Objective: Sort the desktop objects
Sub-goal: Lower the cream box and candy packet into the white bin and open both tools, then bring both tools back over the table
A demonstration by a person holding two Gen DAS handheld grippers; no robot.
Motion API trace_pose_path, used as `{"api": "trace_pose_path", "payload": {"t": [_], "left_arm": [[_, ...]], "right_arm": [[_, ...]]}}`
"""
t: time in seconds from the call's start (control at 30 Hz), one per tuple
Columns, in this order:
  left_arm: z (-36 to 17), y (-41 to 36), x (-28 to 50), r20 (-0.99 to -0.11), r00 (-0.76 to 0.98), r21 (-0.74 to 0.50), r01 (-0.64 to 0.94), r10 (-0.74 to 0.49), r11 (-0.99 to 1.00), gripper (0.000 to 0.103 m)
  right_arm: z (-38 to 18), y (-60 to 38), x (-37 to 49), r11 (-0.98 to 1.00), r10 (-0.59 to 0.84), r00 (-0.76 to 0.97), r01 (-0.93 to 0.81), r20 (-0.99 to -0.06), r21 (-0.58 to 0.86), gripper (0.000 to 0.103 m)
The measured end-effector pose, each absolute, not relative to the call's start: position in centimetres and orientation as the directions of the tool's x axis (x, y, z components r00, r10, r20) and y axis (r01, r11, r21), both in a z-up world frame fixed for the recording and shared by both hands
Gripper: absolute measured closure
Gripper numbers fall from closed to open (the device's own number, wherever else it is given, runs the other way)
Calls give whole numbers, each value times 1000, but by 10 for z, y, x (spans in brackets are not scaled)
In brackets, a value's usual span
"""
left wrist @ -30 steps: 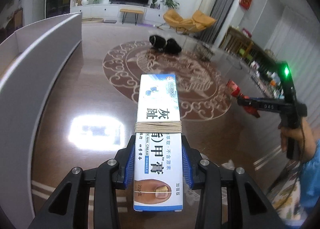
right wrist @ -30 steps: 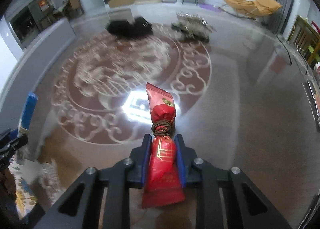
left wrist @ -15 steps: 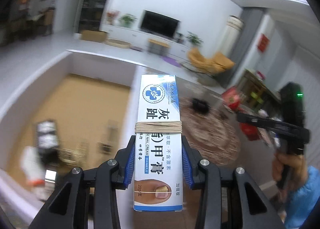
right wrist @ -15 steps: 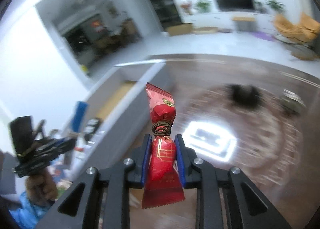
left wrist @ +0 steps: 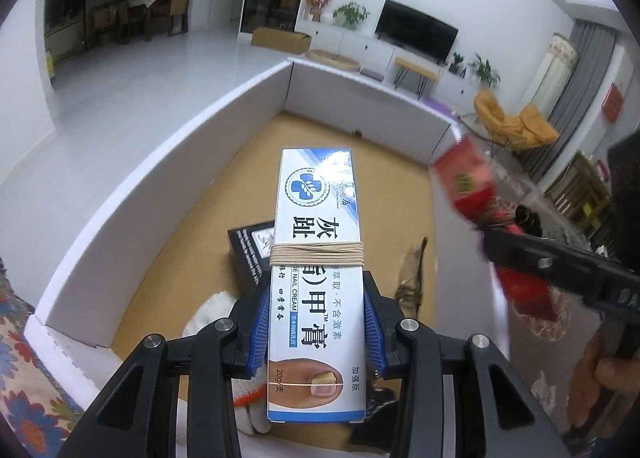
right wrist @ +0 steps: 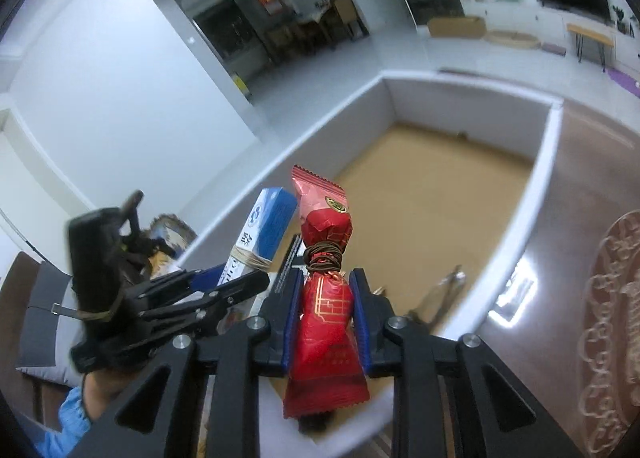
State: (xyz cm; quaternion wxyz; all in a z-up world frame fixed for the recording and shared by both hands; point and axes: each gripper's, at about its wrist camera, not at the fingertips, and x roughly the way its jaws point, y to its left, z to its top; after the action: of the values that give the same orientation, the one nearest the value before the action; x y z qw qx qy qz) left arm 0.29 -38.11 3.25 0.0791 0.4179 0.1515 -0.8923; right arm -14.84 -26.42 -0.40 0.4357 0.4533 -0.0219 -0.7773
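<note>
The left tool is clamped on a blue-and-white nail cream box with a rubber band wound round its middle; the box sticks out forward past the blue pads, over the open white cardboard box with its brown floor. Below and ahead of this tool, on that floor, lie a small black box, partly hidden behind the cream carton, a white cloth item with an orange edge under the left finger, and a clear crumpled wrapper just right of the right finger. To its right the right tool is clamped on a red wrapped candy tied at the waist with a dark band; from the left wrist view the candy is blurred, above the box's right wall. From the right wrist view the candy stands over the near part of the box, with the left tool and its carton just to the left, and a person's hand in a blue sleeve beneath it. To the right of the box wall lies the glossy brown counter
</note>
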Motion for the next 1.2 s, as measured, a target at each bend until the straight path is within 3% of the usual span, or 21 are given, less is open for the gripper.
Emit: {"api": "trace_pose_path", "payload": {"t": [0.1,0.13,0.23,0.27,0.43,0.53,0.7,0.83,0.97,1.2], "left_arm": [[22,-380,0,-796,-602,-145,296,-67,-944,62],[20,-381,0,-804,-587,-116,318,-99,-941,61],[21,-383,4,-795,-593,-109,352,-132,-929,29],[25,-383,9,-776,-617,-126,354,-130,-927,25],[44,-363,20,-736,-658,-106,343,-158,-933,24],[58,-333,23,-704,-697,-99,290,-138,-952,24],[85,-250,28,-648,-762,-99,106,-17,-989,21],[101,-177,34,-613,-780,-119,-63,123,-991,7],[83,-107,18,-649,-728,-129,-180,220,-975,3],[-11,-36,-40,-784,-590,-116,-168,194,-979,3]], "right_arm": [[-24,-282,-153,-629,-685,-192,643,-702,438,73],[-30,-290,-153,-638,-669,-185,640,-720,428,63],[-26,-293,-146,-635,-668,-214,664,-713,396,41],[-23,-287,-144,-629,-676,-230,674,-700,386,38],[6,-229,-134,-660,-693,-385,679,-610,322,19],[5,-176,-133,-741,-632,-516,621,-578,256,6],[-32,-70,-135,-882,-382,-652,468,-655,49,5],[-71,27,-132,-946,-206,-664,324,-719,-28,5],[-84,101,-125,-980,-109,-656,196,-747,-30,5],[-114,177,-127,-996,-28,-611,88,-791,-33,5]]}}
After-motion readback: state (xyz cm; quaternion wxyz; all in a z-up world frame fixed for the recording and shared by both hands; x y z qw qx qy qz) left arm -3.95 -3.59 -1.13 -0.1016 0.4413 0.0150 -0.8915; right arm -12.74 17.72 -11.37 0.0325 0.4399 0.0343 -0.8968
